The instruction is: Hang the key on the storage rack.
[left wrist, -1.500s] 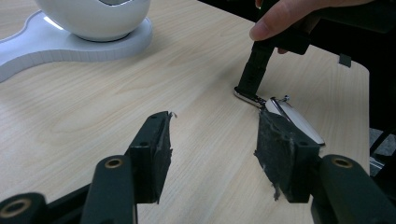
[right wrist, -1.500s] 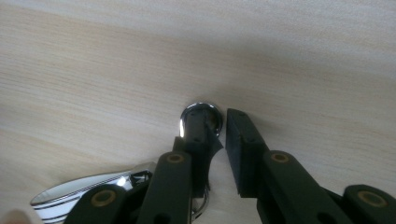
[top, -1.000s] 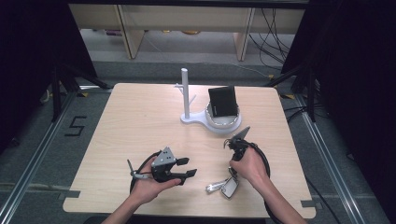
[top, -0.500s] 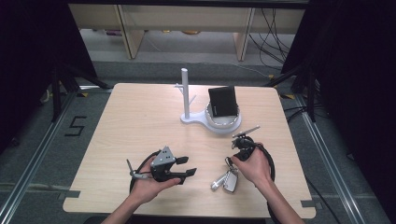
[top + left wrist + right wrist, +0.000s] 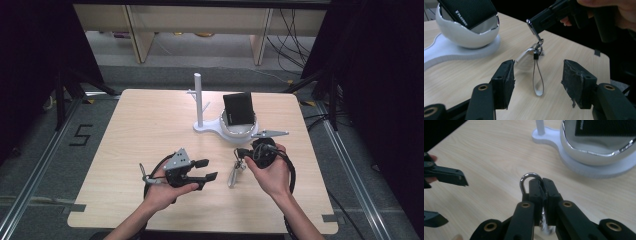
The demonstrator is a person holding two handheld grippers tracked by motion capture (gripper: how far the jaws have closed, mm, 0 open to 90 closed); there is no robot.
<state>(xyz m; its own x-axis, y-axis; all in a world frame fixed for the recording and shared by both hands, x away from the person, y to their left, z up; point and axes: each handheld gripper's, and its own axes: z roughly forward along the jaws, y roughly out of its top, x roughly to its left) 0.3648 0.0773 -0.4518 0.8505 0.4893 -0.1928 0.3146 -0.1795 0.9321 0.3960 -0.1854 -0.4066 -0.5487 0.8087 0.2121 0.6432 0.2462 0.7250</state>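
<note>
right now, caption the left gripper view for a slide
Right gripper dangles a keyring between open left gripper jaws.

You look down from high above your side of the table (image 5: 150, 125), far enough to see all of it. The left gripper view sits low and close, facing the white stand (image 5: 461, 35). The right gripper view looks down from nearby at the same white stand (image 5: 596, 157) and tabletop.

Lab, taped floor (image 5: 80, 135), cables (image 5: 295, 30), shelving (image 5: 200, 20)
</note>
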